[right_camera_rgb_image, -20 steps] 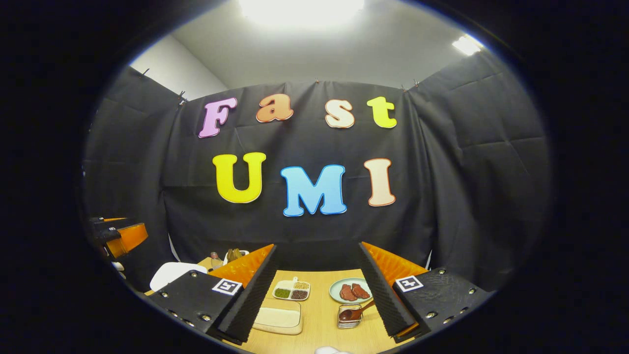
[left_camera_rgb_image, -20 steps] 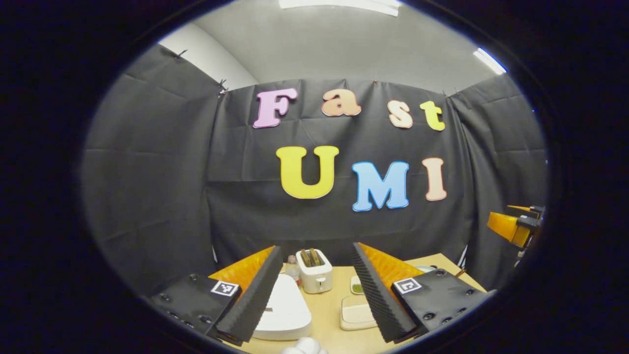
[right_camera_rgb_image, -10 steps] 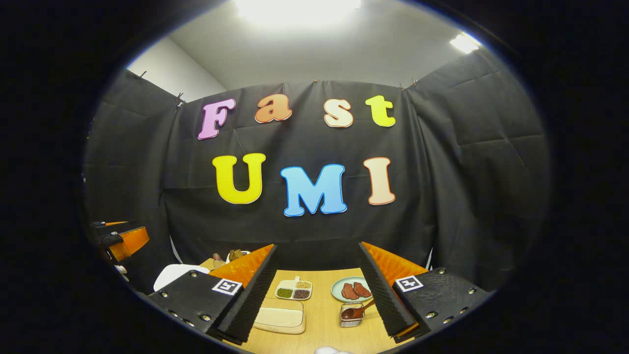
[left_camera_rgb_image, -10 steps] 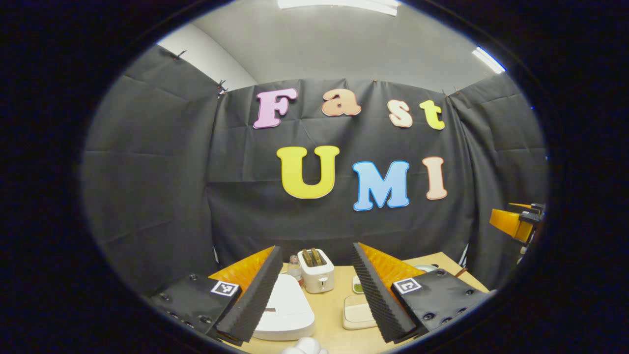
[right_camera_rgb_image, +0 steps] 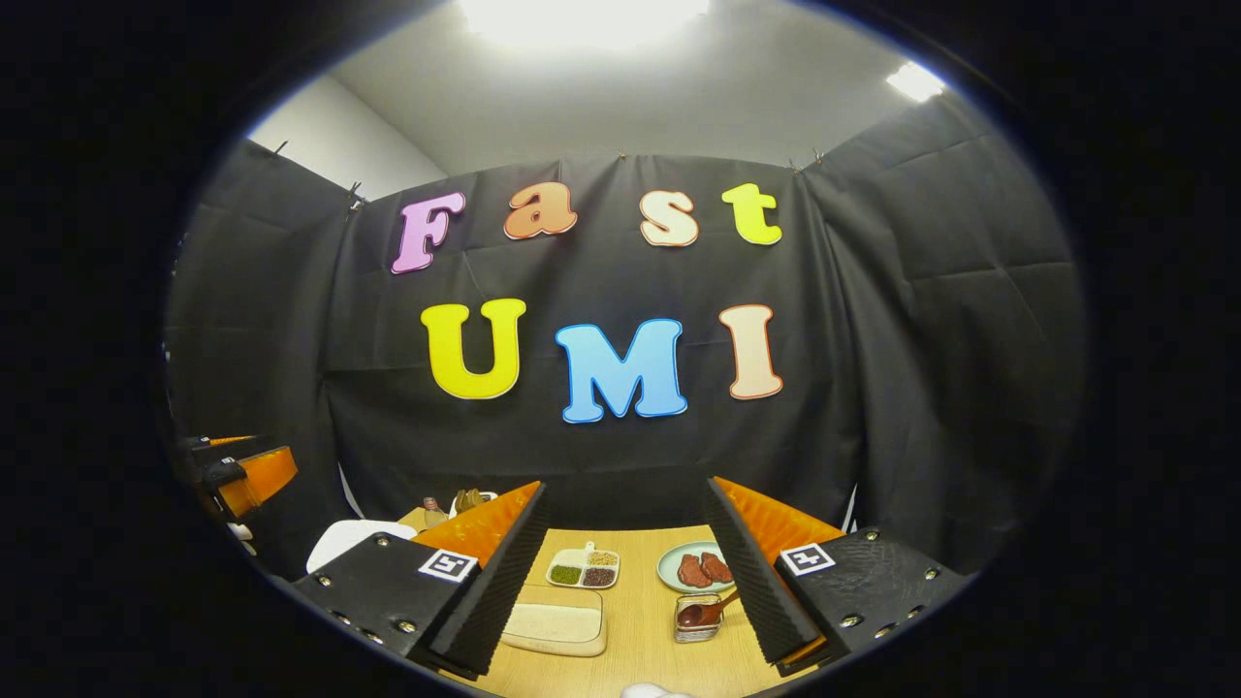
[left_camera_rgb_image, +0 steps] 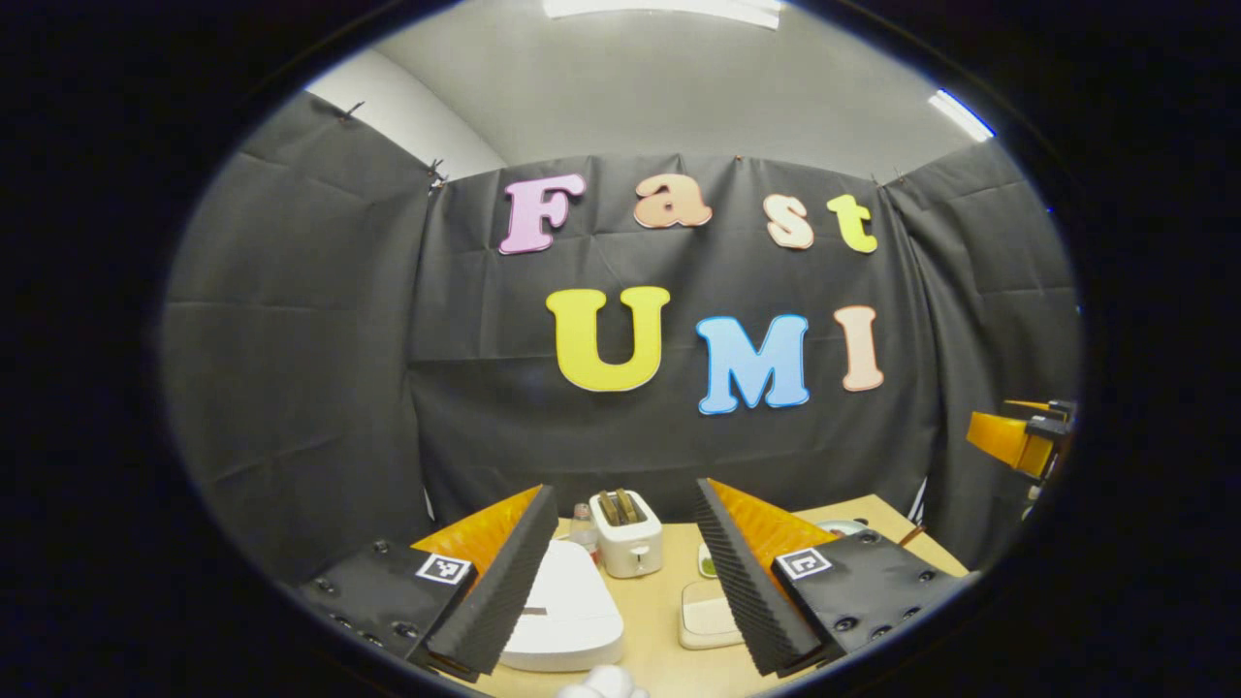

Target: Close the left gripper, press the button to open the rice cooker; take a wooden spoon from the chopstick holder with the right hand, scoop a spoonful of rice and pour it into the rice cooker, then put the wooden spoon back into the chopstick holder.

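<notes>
The white rice cooker [left_camera_rgb_image: 567, 611] sits with its lid down, just beyond and between my left gripper [left_camera_rgb_image: 623, 490] fingers, which stand open and empty above the table. It shows again at the left edge as the rice cooker [right_camera_rgb_image: 349, 538]. My right gripper [right_camera_rgb_image: 625, 485] is open and empty too. Ahead of its right finger, a small glass chopstick holder [right_camera_rgb_image: 694, 625] holds a wooden spoon [right_camera_rgb_image: 710, 610] that leans to the right. A shallow tray of rice [right_camera_rgb_image: 555, 620] lies near its left finger, seen also as the rice tray [left_camera_rgb_image: 706, 620].
On the wooden table [right_camera_rgb_image: 640, 650] stand a white toaster [left_camera_rgb_image: 628, 535], a small bottle [left_camera_rgb_image: 581, 518], a divided dish of grains [right_camera_rgb_image: 584, 570] and a plate of meat [right_camera_rgb_image: 700, 568]. The other gripper [left_camera_rgb_image: 1018, 436] hangs at the far right; black cloth walls close in.
Both views have drifted slightly, so the table's things sit a little farther right. Both grippers stay open and hold nothing.
</notes>
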`<act>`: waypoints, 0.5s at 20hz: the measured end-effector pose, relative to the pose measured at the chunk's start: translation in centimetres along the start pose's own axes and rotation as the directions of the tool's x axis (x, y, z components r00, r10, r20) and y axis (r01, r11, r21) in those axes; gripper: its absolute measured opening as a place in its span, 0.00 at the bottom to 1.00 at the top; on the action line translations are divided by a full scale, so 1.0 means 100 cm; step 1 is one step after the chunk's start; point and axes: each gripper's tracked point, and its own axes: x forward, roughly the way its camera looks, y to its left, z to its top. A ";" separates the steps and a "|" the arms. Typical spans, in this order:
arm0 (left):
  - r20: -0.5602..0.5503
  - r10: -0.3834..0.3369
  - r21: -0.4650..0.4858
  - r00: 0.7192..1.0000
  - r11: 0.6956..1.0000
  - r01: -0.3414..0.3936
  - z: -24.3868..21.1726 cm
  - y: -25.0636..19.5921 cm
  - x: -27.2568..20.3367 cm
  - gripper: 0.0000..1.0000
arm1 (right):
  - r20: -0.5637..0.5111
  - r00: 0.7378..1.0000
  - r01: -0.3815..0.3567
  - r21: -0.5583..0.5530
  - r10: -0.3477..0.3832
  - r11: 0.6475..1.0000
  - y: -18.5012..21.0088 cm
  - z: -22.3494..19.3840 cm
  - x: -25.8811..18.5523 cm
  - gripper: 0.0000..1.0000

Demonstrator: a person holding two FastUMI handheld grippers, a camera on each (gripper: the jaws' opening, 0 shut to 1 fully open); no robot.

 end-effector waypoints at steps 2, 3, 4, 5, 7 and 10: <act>0.003 0.004 -0.007 1.000 1.000 -0.004 0.001 0.001 0.000 0.99 | 0.002 1.000 0.005 -0.002 -0.005 1.000 -0.002 0.001 0.001 0.98; 0.003 0.006 -0.005 1.000 1.000 -0.006 0.002 0.001 0.000 0.99 | 0.003 1.000 0.003 -0.001 -0.003 1.000 -0.002 0.001 0.000 0.98; 0.003 0.009 -0.003 1.000 1.000 -0.009 0.000 0.002 -0.001 1.00 | 0.004 1.000 0.002 0.002 -0.002 1.000 -0.002 0.001 0.000 0.98; 0.004 0.005 -0.002 1.000 1.000 -0.005 0.001 0.000 0.001 0.98 | 0.008 1.000 0.000 0.003 0.000 1.000 -0.001 0.003 0.001 0.97; 0.002 -0.002 -0.003 1.000 1.000 0.002 0.000 -0.001 0.000 0.98 | 0.008 1.000 0.003 0.004 -0.003 1.000 -0.002 0.002 0.001 0.98; 0.004 0.006 0.003 1.000 1.000 -0.006 0.001 0.001 -0.001 0.99 | 0.006 1.000 -0.001 0.010 0.001 1.000 0.000 0.001 0.001 0.98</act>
